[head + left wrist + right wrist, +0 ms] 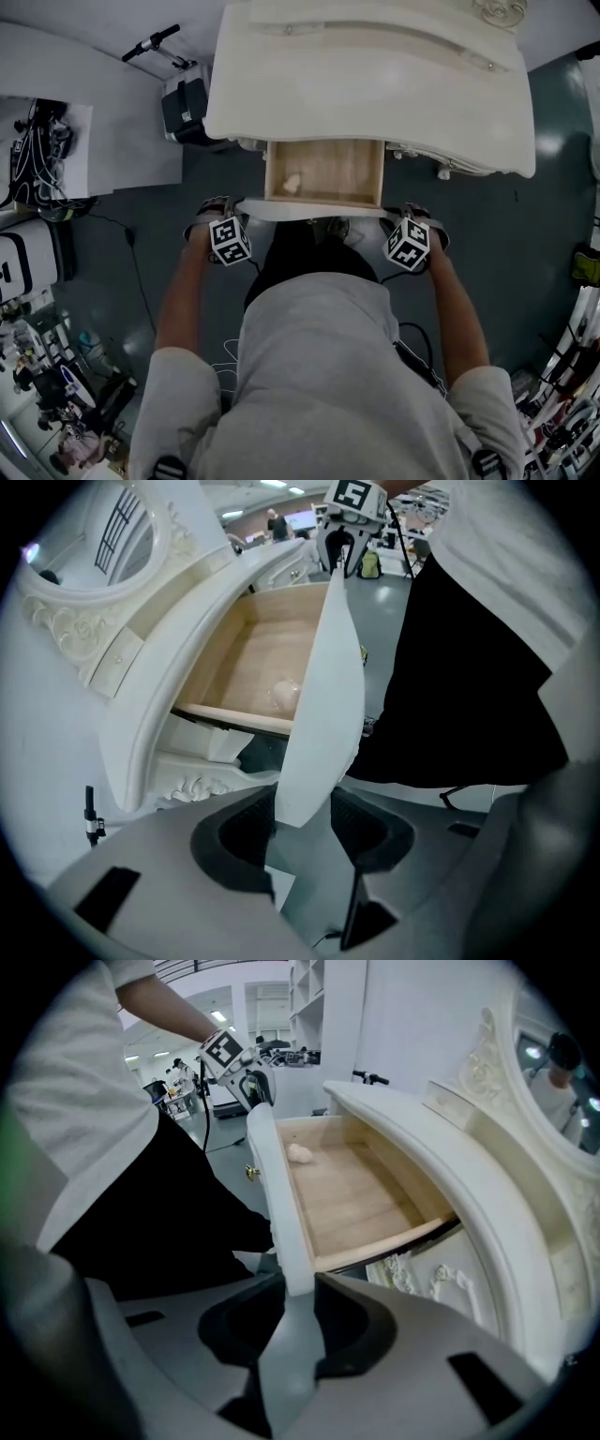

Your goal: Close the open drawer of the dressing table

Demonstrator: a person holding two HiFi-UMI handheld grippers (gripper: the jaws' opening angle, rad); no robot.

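Both tongs clamp drawer front (309,210): your left gripper (216,210) at left end, right gripper (418,216) at right end. Drawer (323,173) stands well out of dressing table (366,84), pale lump (292,183) inside. Nothing closed yet; whole push left.

The head view looks steeply down past the person's shoulders onto the dressing table (375,84) and its open drawer (324,172) on the far side. The left tool (305,834) carries a camera very near the left end of the drawer front (323,696), facing right along it. The right tool (292,1321) carries one at the right end, facing left. All three views share the drawer's wooden inside.
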